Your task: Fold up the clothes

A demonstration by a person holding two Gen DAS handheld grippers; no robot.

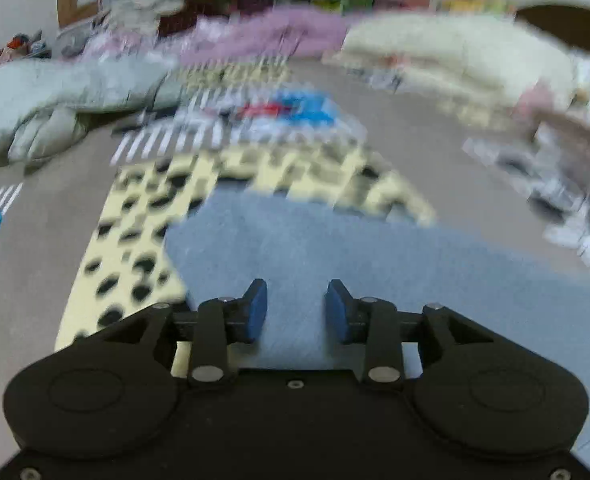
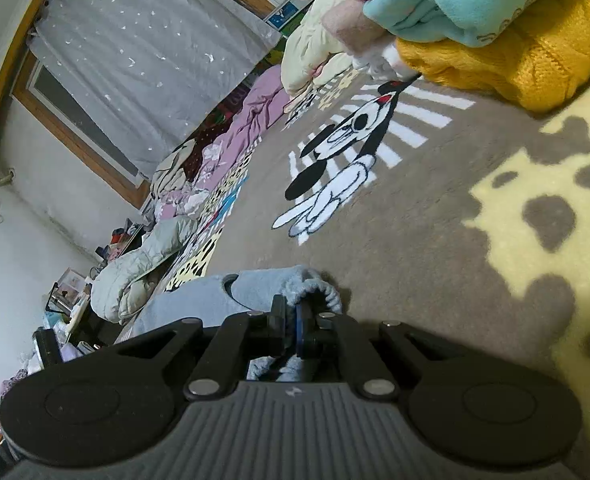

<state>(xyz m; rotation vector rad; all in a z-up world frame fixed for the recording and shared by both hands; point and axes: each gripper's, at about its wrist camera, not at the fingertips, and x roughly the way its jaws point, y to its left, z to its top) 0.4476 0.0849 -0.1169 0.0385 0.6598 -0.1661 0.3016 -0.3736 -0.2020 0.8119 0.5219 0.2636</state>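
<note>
Seemingly mid-fold, the left wrist view shows the left claw [image 1: 296,309] standing wide with nothing between its blue pads [image 1: 255,312], poised over a soft blue-grey fleece garment [image 1: 335,248] spread flat on the bed's grey-brown cartoon-print blanket [image 1: 35,264]. The picture is smeared with blur, so seams and hems on the cloth cannot be made out; a pale grey-green padded jacket [image 1: 47,100] lies well apart at the far left.

Over in the right wrist view, the right claw [image 2: 291,332] is pinched tight on the garment's gathered, elasticated edge [image 2: 319,290], the cloth bunching and drooping around the fingers. That sag suggests a light, limp, non-slippery fabric that will stretch rather than hold shape, so the ribbed edge looks the surest hold, with the free claw best taking a matching corner. A folded mustard-yellow knitted sweater [image 2: 515,52] sits beyond, under a turquoise fleece [image 2: 455,0].
</note>
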